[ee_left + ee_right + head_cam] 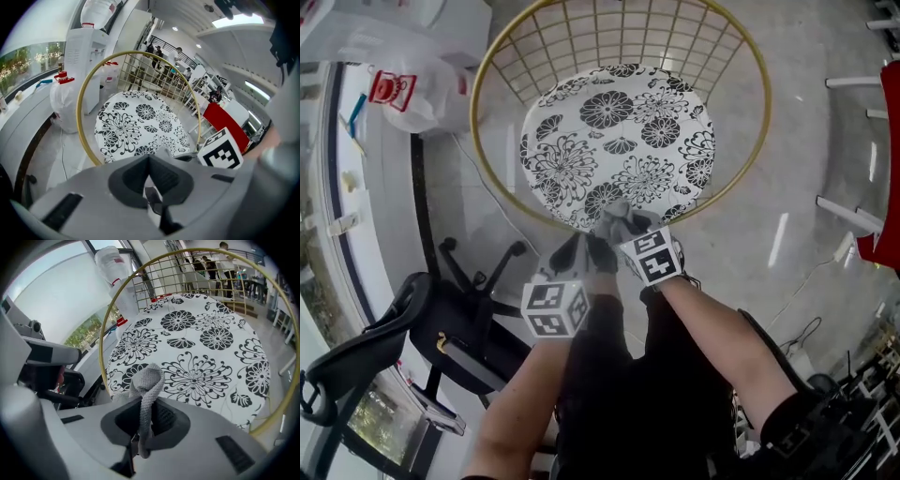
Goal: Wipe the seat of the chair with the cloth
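The chair has a gold wire frame [487, 75] and a round seat cushion [619, 136] printed with black flowers on white. In the right gripper view the cushion [201, 348] fills the middle. A grey knitted cloth [146, 380] is pinched upright in my right gripper [147, 404], which is shut on it. In the head view the cloth [619, 223] hangs just over the seat's near edge, with the right gripper [623, 234] behind it. My left gripper [581, 255] is close beside it on the left, off the seat. Its jaws [149, 159] are shut with nothing between them.
A white plastic bag [412, 89] with red print lies on the floor left of the chair. A black office chair [394, 347] stands near left, its base [478, 272] close to the grippers. A red chair [886, 169] is at right. A water dispenser [86, 51] stands far left.
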A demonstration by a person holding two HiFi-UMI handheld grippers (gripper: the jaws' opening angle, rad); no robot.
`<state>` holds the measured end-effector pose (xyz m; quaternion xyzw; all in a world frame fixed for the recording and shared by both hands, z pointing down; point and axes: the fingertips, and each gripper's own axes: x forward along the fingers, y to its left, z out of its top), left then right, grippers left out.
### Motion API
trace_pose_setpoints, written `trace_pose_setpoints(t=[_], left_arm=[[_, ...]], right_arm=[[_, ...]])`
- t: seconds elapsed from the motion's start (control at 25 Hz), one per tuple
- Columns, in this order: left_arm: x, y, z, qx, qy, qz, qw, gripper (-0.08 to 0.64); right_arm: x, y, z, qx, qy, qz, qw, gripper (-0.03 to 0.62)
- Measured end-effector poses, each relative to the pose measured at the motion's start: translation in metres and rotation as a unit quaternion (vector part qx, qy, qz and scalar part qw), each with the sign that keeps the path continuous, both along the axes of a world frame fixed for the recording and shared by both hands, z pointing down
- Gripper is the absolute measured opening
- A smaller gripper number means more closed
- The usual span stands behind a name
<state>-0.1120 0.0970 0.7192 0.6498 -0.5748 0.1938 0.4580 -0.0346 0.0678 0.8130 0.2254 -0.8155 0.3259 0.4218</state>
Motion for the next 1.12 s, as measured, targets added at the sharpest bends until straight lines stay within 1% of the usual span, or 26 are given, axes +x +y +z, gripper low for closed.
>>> trace_pose_setpoints(t=[0.12, 0.32, 0.64, 0.76, 0.96, 1.04, 1.12], left_arm=[[0.012, -0.001, 0.004, -0.007, 0.003, 0.006, 1.0, 0.008], [0.027, -0.01, 0.006, -0.013, 0.025, -0.015, 0.9995, 0.008], [0.045, -0.019, 0.002, -0.011, 0.023, 0.002, 0.9997, 0.008], [0.048, -0.019, -0.001, -0.009, 0.023, 0.01, 0.9996, 0.008], [0.044, -0.021, -0.008, -0.004, 0.02, 0.02, 0.9996, 0.008], [0.041, -0.022, -0.013, 0.001, 0.018, 0.023, 0.9996, 0.008], [0.034, -0.021, -0.019, 0.006, 0.017, 0.022, 0.9996, 0.008]], right_arm=[[0.024, -0.012, 0.003, 0.005, 0.015, 0.014, 1.0, 0.028], [0.061, -0.027, 0.008, 0.003, 0.035, 0.045, 0.998, 0.028], [0.105, -0.042, 0.005, 0.02, 0.063, 0.059, 0.996, 0.028], [0.122, -0.049, 0.002, 0.031, 0.078, 0.06, 0.995, 0.028], [0.151, -0.062, -0.011, 0.047, 0.101, 0.08, 0.991, 0.028], [0.156, -0.065, -0.018, 0.054, 0.106, 0.087, 0.989, 0.028], [0.151, -0.065, -0.028, 0.061, 0.102, 0.087, 0.989, 0.028]])
